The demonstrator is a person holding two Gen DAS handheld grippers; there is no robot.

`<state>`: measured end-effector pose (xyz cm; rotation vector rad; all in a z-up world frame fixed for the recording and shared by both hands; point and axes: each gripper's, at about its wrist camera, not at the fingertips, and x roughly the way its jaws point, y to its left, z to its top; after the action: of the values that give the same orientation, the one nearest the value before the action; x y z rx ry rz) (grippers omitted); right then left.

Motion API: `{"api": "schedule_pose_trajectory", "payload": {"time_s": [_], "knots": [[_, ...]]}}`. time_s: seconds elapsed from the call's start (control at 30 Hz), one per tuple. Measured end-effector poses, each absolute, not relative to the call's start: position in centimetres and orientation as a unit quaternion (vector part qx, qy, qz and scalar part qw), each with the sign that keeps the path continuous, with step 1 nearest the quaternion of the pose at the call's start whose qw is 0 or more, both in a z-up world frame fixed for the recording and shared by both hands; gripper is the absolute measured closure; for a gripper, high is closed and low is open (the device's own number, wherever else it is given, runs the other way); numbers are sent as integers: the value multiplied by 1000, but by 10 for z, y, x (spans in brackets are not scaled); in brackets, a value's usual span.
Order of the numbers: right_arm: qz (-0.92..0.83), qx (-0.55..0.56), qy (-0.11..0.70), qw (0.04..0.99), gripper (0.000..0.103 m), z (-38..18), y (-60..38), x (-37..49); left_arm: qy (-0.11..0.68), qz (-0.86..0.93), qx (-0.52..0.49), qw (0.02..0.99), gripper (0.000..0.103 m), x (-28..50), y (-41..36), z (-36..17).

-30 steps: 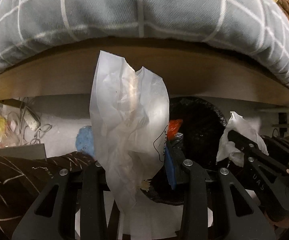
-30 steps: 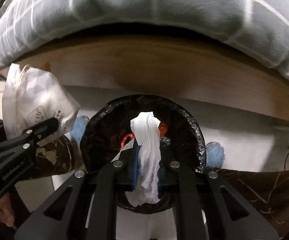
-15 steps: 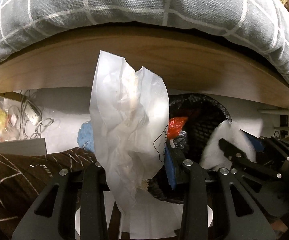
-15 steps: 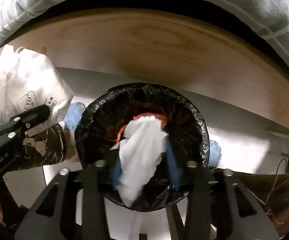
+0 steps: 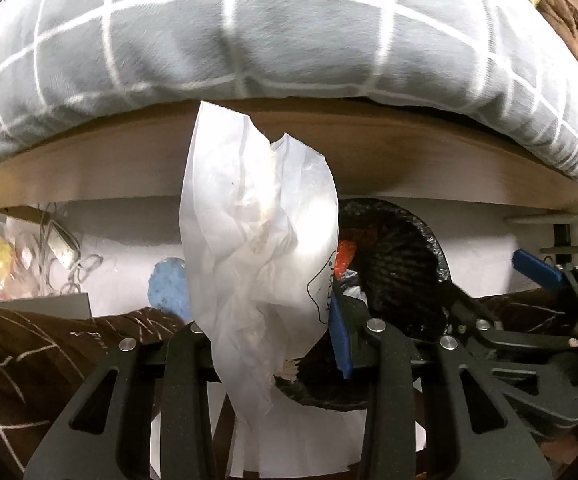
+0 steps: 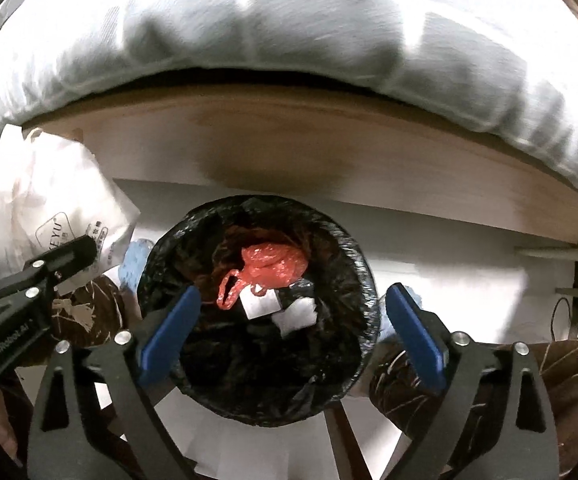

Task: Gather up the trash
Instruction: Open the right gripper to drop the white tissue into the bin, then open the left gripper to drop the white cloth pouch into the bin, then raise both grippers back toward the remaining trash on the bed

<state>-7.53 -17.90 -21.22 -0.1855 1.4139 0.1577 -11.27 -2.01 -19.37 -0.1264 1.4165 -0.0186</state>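
We see a grey checked duvet (image 5: 289,32) overhanging a wooden bed board (image 5: 429,160) across the top of both views. Below it, on the white floor, stands a bin lined with a black trash bag (image 6: 361,272). It sits between the person's knees in brown patterned trousers (image 6: 561,364).

In the left wrist view, a crumpled white paper bag (image 5: 257,232) stands upright, clenched in the left gripper (image 5: 277,344); it hangs just left of the bin, above the floor. We read a printed logo on it in the right wrist view.

The right gripper (image 6: 289,328) hovers over the bin mouth, jaws spread wide and holding nothing, blue pads (image 6: 417,332) on either side of the rim.

Inside the bin we note a red plastic bag (image 6: 269,264) and white tissue pieces (image 6: 293,312) just beside it.
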Motion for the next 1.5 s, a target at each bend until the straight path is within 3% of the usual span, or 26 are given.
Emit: {"api": "schedule_pose_trajectory", "payload": {"time_s": [0.97, 1.03, 1.1, 1.27, 1.5], "knots": [[-11, -21, 624, 781, 10, -181, -273, -81, 690, -81, -9, 719, 66, -120, -105, -229], [-11, -20, 623, 782, 10, -181, -274, -81, 691, -79, -7, 718, 63, -121, -107, -233], [-12, -20, 619, 785, 10, -177, -275, -81, 691, -76, -6, 719, 48, -121, -108, -235], [-19, -19, 613, 790, 10, -172, -276, -81, 690, -76, -1, 720, 28, -122, -111, -239], [-16, -21, 599, 800, 10, -164, -275, -79, 681, -73, -11, 728, 14, -120, -108, -237]]}}
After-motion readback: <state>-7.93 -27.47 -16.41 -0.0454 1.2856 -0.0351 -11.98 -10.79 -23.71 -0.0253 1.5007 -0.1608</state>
